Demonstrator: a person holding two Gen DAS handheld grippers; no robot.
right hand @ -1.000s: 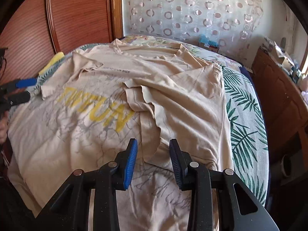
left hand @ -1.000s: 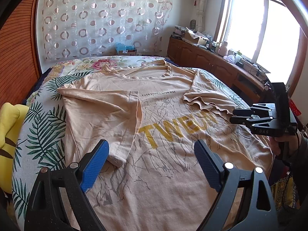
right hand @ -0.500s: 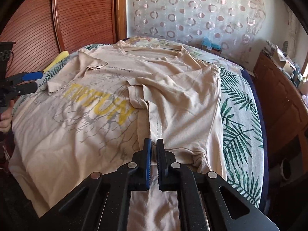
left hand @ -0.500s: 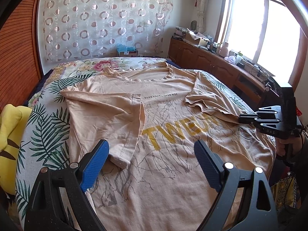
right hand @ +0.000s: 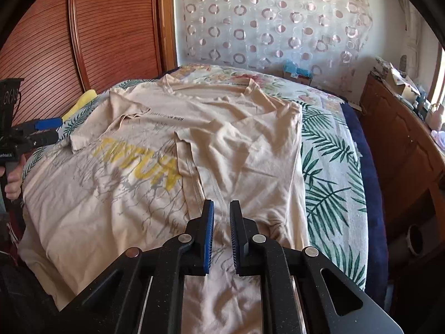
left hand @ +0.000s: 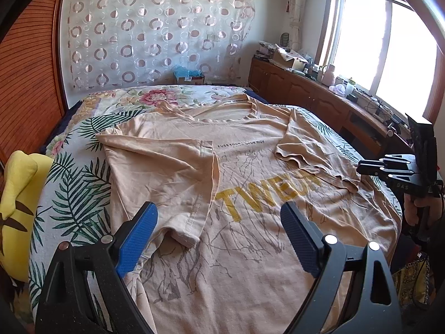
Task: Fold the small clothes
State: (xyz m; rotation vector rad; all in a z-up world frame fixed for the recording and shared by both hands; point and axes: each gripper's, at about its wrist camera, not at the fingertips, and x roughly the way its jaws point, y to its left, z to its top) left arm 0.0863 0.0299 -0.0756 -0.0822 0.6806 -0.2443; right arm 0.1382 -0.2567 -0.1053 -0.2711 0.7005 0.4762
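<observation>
Your right tongs (right hand: 221, 220) sit narrow, pads just parting, and there's nothing between them — only a slim gap above the beige T-shirt (left hand: 250, 194). Your left tongs (left hand: 218, 236) are spread wide and empty, hovering over the near hem area. Outward now: the shirt lies flat across the bed (left hand: 72, 189), collar at the far end, hem toward you, so its long axis runs near to far. Both sleeves are already turned in. The left folded sleeve (left hand: 167, 178) lies just beyond your left tongs; the right folded sleeve (right hand: 244, 150) stretches straight ahead of your right tongs, its edge almost in line with the pads. I'd judge each hand is nearest its own side of the hem, so a near-to-far fold looks like the next call.
</observation>
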